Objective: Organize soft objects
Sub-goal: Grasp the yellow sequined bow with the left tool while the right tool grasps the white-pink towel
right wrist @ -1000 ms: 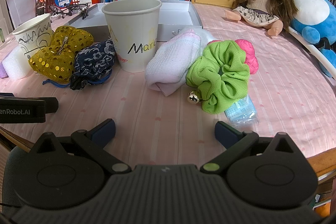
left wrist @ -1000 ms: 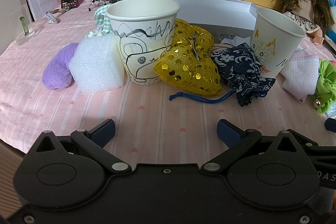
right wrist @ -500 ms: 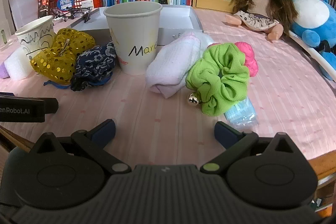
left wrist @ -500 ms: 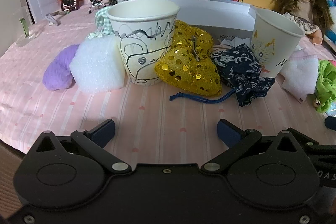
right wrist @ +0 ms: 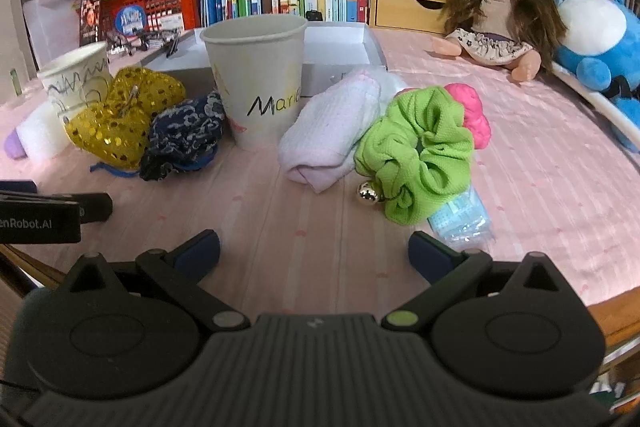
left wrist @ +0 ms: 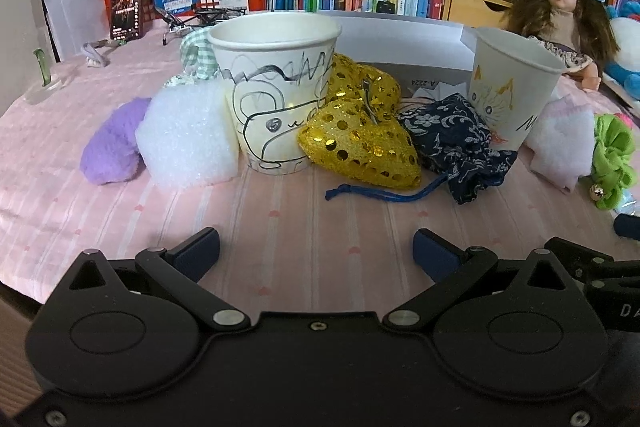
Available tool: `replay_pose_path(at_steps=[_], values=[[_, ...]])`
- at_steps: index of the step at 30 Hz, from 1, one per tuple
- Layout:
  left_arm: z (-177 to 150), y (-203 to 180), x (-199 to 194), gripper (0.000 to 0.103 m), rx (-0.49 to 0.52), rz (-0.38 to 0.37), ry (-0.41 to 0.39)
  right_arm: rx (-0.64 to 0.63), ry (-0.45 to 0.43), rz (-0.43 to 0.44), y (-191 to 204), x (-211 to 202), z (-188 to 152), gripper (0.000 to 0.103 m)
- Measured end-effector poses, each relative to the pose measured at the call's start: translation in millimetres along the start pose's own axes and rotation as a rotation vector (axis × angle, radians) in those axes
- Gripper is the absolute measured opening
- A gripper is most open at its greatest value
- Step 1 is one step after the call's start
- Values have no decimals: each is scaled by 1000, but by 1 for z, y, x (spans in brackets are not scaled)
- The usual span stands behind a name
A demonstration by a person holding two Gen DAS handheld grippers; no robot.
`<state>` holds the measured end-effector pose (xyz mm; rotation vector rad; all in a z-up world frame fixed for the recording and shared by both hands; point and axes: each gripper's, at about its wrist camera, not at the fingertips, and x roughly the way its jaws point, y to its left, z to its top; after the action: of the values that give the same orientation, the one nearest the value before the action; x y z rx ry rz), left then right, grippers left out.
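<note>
Low across both frames, the left gripper [left wrist: 316, 247] and right gripper [right wrist: 313, 247] gape wide, holding and touching nothing. Centre-frame lies the white towel [right wrist: 332, 135], then the green scrunchie [right wrist: 420, 151], gold pouch [left wrist: 360, 143], navy pouch [left wrist: 456, 143].

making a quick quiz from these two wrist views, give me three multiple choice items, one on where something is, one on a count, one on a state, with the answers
1. What lies between the two paper cups?
A. the gold sequin heart and the navy drawstring pouch
B. the purple fluffy ball
C. the doll

2. How many paper cups stand on the table?
A. one
B. two
C. three

3. How are the grippers?
A. both shut on cloth
B. left holds a cup
C. both open, holding nothing

Answers:
1 A: gold sequin heart and navy drawstring pouch sit between the scribbled cup and the Marie cup.
2 B: only those two show.
3 C: left gripper and right gripper have fingers wide apart over bare cloth.
</note>
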<state>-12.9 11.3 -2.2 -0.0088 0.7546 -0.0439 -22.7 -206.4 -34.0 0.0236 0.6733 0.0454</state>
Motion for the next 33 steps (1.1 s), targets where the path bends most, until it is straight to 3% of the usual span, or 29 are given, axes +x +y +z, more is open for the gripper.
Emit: replay_pose_path(at_steps=[6, 12, 16, 18, 20, 22, 27, 33], values=[[8, 12, -11, 99, -42, -6, -26, 50, -71, 42, -9, -12, 10, 101], [20, 20, -33, 98, -56, 14, -146, 17, -143, 50, -9, -20, 20, 96], [31, 29, -41, 87, -93, 16, -203, -7, -162, 44, -7, -23, 27, 90], [35, 31, -41, 77, -96, -3, -192, -25, -173, 38, -4, -23, 29, 84], [35, 31, -39, 61, -106, -41, -176, -38, -182, 41, -2, -24, 30, 80], [34, 27, -36, 56, -109, -90, -154, -48, -184, 43, 0, -23, 31, 78], [33, 19, -25, 55, -149, -147, -129, -82, -186, 0, 6, -17, 32, 77], [36, 14, -5, 50, -221, -155, -106, -80, -184, -17, 2, -7, 36, 75]])
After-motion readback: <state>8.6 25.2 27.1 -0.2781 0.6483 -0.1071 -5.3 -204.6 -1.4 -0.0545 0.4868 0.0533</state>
